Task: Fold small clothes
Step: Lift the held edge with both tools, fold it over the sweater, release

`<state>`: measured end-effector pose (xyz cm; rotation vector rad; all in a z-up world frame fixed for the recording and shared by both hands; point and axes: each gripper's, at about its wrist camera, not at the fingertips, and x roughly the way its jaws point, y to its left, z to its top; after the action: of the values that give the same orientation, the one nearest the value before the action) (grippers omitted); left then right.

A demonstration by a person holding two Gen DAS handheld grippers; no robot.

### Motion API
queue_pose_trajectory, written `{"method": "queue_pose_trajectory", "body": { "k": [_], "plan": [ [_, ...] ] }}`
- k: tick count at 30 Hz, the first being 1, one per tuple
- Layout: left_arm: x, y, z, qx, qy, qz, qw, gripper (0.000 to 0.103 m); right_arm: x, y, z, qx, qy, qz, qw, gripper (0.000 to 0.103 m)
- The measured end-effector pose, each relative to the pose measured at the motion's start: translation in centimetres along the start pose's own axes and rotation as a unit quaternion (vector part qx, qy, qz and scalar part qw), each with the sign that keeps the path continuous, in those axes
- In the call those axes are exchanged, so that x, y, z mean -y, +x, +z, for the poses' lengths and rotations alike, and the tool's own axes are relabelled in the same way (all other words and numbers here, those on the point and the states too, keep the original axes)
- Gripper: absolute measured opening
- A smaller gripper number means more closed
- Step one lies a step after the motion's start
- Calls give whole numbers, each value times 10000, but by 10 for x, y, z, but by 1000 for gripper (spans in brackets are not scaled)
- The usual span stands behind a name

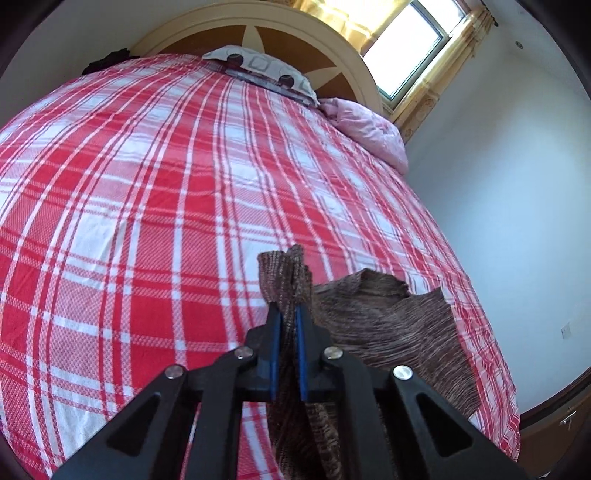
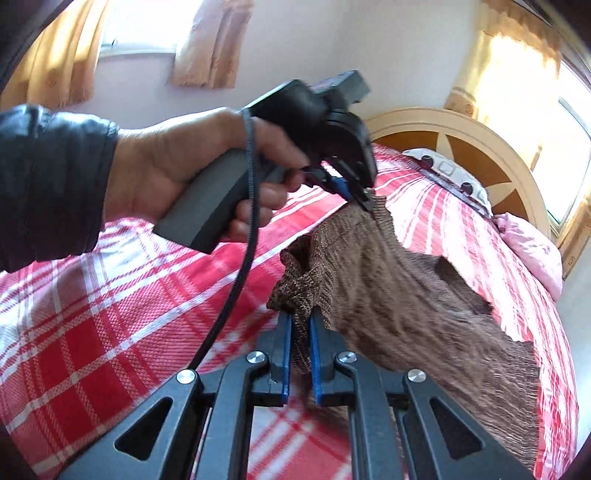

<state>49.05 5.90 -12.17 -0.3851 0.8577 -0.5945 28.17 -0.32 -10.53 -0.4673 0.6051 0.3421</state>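
Left gripper (image 1: 287, 308): clamped on a bunched edge of the brown knit garment (image 1: 388, 325).
Right gripper (image 2: 301, 317): clamped on another edge.
Garment: partly lifted off the plaid bedspread (image 1: 147, 184).
Nearby: pillow (image 1: 266, 70), pink bedding (image 1: 369, 129) at the headboard (image 1: 295, 29), well apart.

My work surface is a wide bed (image 1: 155, 206) under a red-and-white plaid woven sheet. A brown ribbed knit garment (image 1: 399, 325) lies partly on its near right side (one edge is lifted clear). By the headboard rest a grey-patterned pillow (image 1: 266, 70) and a crumpled pink quilt (image 1: 369, 129).
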Motion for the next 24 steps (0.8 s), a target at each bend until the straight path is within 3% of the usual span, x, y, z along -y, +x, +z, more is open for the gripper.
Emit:
{"method": "queue_pose_trajectory", "body": {
  "k": [9, 24],
  "plan": [
    [49, -1, 14, 260, 73, -267, 9993, 7, 55, -31, -13, 240, 495, -317, 9980, 8],
    [166, 44, 21, 137, 615, -668, 9958, 7, 131, -76, -60, 427, 1289, -688, 9883, 8]
  ]
}}
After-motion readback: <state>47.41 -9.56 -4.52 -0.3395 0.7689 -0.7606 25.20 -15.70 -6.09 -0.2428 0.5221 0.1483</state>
